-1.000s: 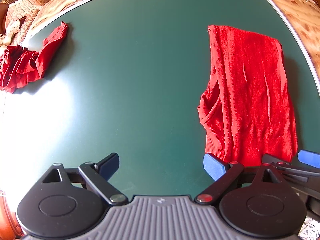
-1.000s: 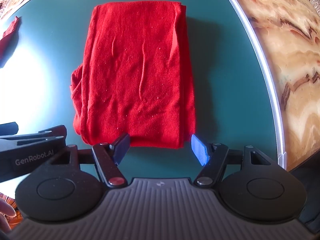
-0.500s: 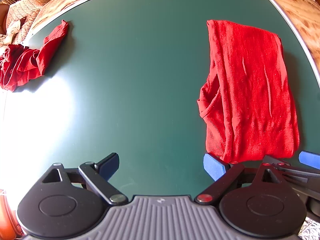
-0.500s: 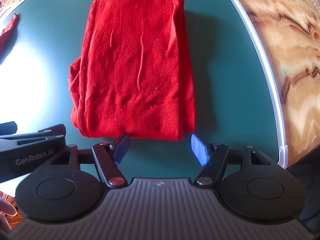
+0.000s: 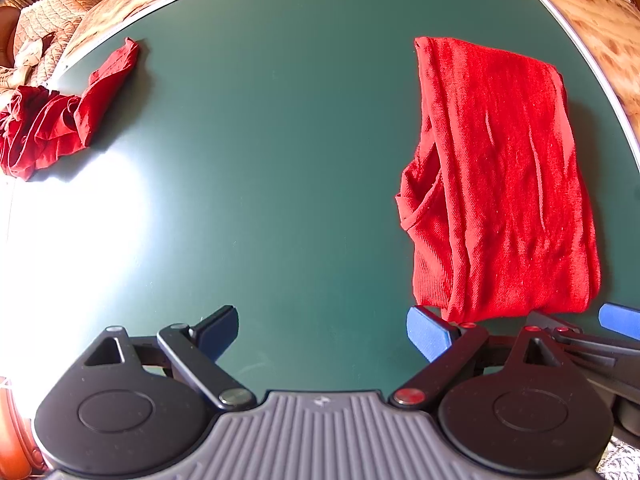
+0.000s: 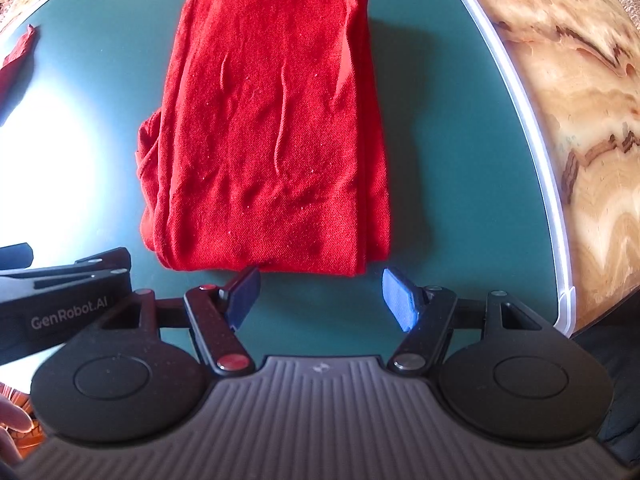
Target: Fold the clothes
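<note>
A folded red garment (image 6: 264, 132) lies flat on the green table (image 6: 448, 168), straight ahead of my right gripper (image 6: 320, 298). That gripper is open, its blue pads just short of the garment's near edge, nothing between them. In the left wrist view the same folded garment (image 5: 500, 184) lies to the right. My left gripper (image 5: 324, 330) is open over bare green table (image 5: 280, 140), its right pad beside the garment's near left corner. A crumpled red cloth (image 5: 60, 116) lies at the far left of the table.
The table's white rim (image 6: 532, 128) curves close on the right, with a marbled floor (image 6: 580, 92) beyond it. A woven seat with cushions (image 5: 48, 28) stands past the far left edge. Sun glare whitens the table's left part. A person's fingers (image 6: 12, 420) show at lower left.
The folded garment sits slightly farther from both grippers' pads than a second ago; both views have drawn back a little. Both grippers stay open.
</note>
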Available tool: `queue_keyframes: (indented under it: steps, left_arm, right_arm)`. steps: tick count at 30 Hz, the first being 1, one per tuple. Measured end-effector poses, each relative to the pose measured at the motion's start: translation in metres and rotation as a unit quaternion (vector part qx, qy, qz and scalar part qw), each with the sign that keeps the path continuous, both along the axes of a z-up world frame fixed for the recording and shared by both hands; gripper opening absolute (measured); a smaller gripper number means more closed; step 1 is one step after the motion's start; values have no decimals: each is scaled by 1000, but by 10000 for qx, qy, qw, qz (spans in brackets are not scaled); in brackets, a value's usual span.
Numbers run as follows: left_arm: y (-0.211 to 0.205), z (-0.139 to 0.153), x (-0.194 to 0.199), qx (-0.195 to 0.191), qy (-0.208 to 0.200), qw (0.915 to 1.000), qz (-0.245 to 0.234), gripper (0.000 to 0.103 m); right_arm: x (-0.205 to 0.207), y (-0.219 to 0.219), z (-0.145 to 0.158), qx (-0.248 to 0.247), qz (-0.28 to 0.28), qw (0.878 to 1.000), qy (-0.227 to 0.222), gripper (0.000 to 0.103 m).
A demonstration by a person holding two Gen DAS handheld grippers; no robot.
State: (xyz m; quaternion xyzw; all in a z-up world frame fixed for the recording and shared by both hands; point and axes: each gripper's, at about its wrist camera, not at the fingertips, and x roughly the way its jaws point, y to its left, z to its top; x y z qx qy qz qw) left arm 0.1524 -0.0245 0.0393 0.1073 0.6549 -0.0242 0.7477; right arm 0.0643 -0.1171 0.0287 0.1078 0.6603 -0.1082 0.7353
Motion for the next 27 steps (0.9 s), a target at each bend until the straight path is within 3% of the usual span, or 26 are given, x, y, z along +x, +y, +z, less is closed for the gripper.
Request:
queue_keyframes:
  steps: [27]
  left_arm:
    - [2, 7, -3, 55, -59, 9999, -90, 95]
  right_arm:
    - [1, 2, -8, -12, 1, 10000, 14, 76]
